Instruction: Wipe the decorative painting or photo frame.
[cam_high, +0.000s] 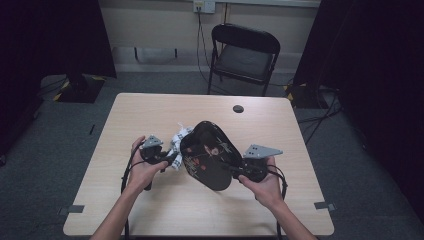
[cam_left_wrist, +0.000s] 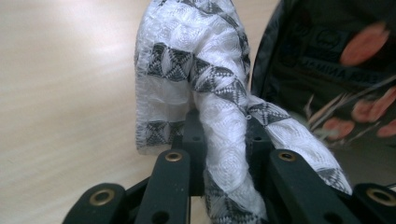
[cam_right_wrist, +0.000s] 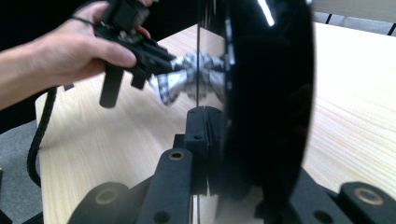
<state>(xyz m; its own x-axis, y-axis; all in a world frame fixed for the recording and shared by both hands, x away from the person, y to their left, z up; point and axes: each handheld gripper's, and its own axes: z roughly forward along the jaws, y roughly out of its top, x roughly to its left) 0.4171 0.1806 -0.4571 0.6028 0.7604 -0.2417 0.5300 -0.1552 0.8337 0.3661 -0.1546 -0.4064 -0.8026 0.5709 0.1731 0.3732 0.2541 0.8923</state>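
Observation:
A white cloth (cam_high: 178, 139) with a grey triangle pattern is pinched in my left gripper (cam_high: 170, 159), which is shut on it. In the left gripper view the cloth (cam_left_wrist: 205, 93) runs up between the closed jaws of that gripper (cam_left_wrist: 224, 140) and drapes over them. A glossy black bag (cam_high: 207, 155) with a flower print is held tilted above the table, its edge clamped in my right gripper (cam_high: 236, 171). The right gripper view shows the bag (cam_right_wrist: 271, 93) edge-on in the shut gripper (cam_right_wrist: 208, 116), with the cloth (cam_right_wrist: 187, 79) and the left gripper (cam_right_wrist: 163, 63) beyond it. The cloth reaches the bag's left rim (cam_left_wrist: 336, 70).
The wooden table (cam_high: 150, 110) carries a small dark round disc (cam_high: 238, 108) near its far edge. A black folding chair (cam_high: 245, 52) stands behind the table. Dark curtains hang at both sides, and cables trail on the grey floor.

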